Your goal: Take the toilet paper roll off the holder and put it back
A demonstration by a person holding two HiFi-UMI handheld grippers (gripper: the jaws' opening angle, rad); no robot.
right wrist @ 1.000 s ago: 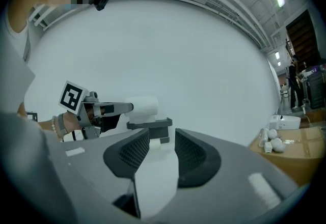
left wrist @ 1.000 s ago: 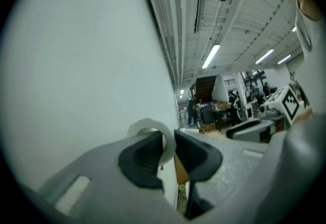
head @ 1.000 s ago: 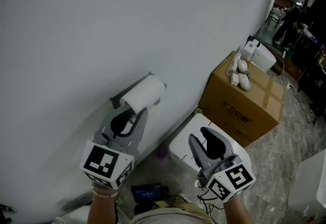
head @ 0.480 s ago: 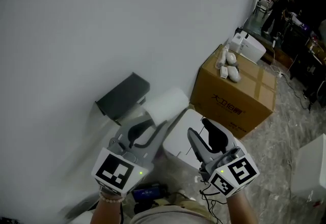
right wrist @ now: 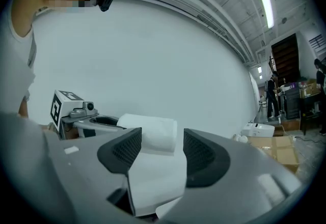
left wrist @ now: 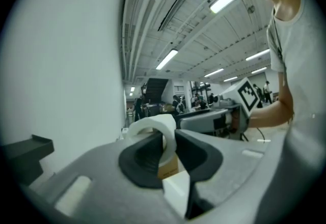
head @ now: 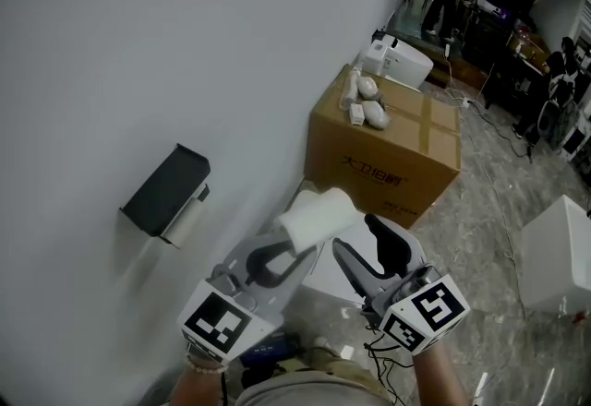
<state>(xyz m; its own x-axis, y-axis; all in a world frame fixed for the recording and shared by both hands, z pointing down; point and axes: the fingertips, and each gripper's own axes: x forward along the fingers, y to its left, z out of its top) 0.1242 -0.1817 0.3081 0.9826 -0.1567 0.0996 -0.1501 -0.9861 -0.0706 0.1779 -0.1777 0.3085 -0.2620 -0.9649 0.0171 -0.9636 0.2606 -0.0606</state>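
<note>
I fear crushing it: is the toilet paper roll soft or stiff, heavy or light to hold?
Probably soft: the left tongs pinch one wall of the toilet paper roll, which looks squeezed there. Likely light, since this one-sided grip carries it. Round, so it may roll if laid down.

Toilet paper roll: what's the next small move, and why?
Probably swing the left claw toward the empty holder on the wall: it is shut on the toilet paper roll, held clear of it. The right claw has just been opening and grips nothing; the roll sits ahead of its gap.
</note>
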